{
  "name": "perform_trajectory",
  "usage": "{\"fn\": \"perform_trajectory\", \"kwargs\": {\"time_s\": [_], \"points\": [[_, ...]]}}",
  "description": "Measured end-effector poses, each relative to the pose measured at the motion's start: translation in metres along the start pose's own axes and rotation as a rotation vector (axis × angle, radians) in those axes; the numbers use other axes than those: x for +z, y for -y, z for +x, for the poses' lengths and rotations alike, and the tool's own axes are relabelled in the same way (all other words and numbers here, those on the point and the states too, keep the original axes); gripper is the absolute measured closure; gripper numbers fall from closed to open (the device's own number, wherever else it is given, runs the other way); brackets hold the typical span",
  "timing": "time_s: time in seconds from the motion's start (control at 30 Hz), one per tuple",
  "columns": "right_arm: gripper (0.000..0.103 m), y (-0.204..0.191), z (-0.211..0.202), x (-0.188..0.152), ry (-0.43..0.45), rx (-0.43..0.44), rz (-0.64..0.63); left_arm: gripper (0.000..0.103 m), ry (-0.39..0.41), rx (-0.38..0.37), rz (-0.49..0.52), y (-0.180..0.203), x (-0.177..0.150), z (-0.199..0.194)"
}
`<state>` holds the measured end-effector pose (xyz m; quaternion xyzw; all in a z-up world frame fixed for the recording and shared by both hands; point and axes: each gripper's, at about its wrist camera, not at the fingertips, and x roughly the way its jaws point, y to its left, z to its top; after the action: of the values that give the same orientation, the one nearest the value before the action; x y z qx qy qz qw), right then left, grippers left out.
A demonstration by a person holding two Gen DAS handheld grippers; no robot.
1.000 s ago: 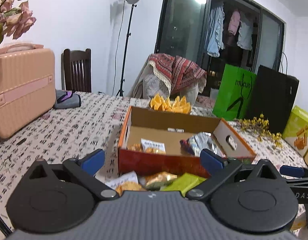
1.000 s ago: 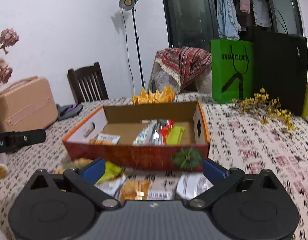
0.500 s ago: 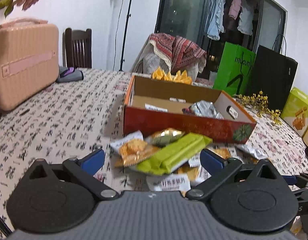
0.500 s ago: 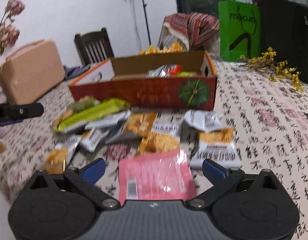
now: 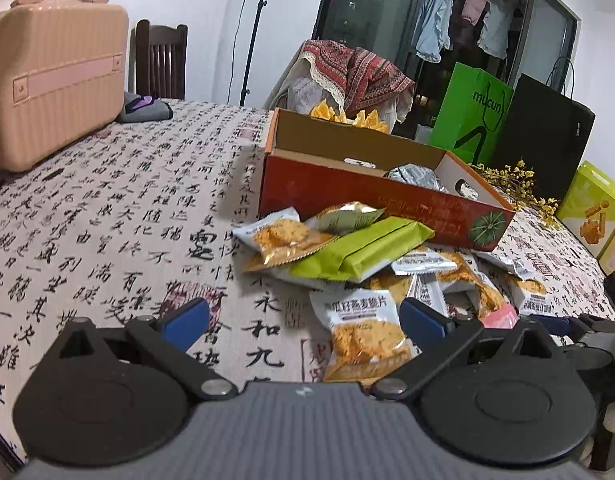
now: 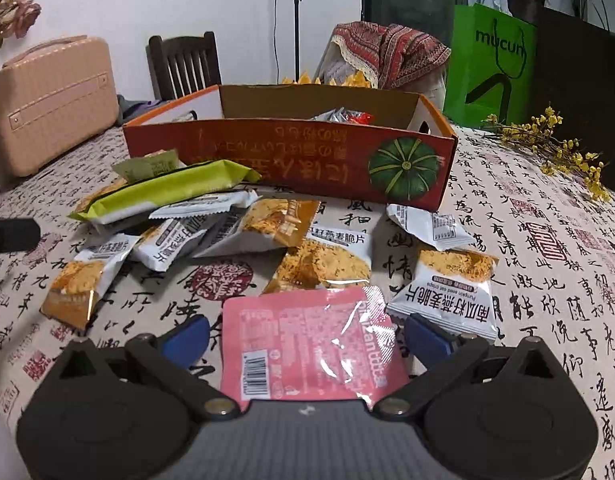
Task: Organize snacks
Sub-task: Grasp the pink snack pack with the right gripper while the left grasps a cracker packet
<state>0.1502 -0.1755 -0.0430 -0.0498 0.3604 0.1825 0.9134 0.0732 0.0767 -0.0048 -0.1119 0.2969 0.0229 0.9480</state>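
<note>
Both grippers, left (image 5: 303,320) and right (image 6: 305,334), are now lowered, spread wide and empty; few packets are boxed (image 6: 291,160), most (image 6: 211,220) are left.

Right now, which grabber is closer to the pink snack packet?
Right. The right gripper hangs open directly over the pink packet, fingers on either side. The left gripper is off to that packet's left, open over an oat-crisp packet.

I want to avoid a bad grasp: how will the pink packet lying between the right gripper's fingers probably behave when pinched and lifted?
The pink packet looks like thin, flat film, so it will probably flop and sag. Its glossy glare suggests the right gripper could slip. It lies flat on the tablecloth, so catching an edge may be hard.
</note>
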Motion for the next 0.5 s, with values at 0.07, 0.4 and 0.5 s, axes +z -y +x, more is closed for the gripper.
{"fn": "perform_trajectory", "kwargs": {"time_s": [0.07,0.4,0.5], "points": [[0.002,0.001,-0.001,-0.001,0.008,0.009,-0.007,0.0,-0.006,0.001,-0.002,-0.002,-0.001,0.0],[0.031,0.008,-0.02,-0.016,0.077,0.038,-0.016,0.0,-0.022,0.007,-0.014,-0.008,-0.002,0.005],[0.054,0.015,-0.024,-0.017,0.097,0.058,0.009,0.0,-0.032,-0.003,-0.009,-0.003,-0.003,0.009]]}}
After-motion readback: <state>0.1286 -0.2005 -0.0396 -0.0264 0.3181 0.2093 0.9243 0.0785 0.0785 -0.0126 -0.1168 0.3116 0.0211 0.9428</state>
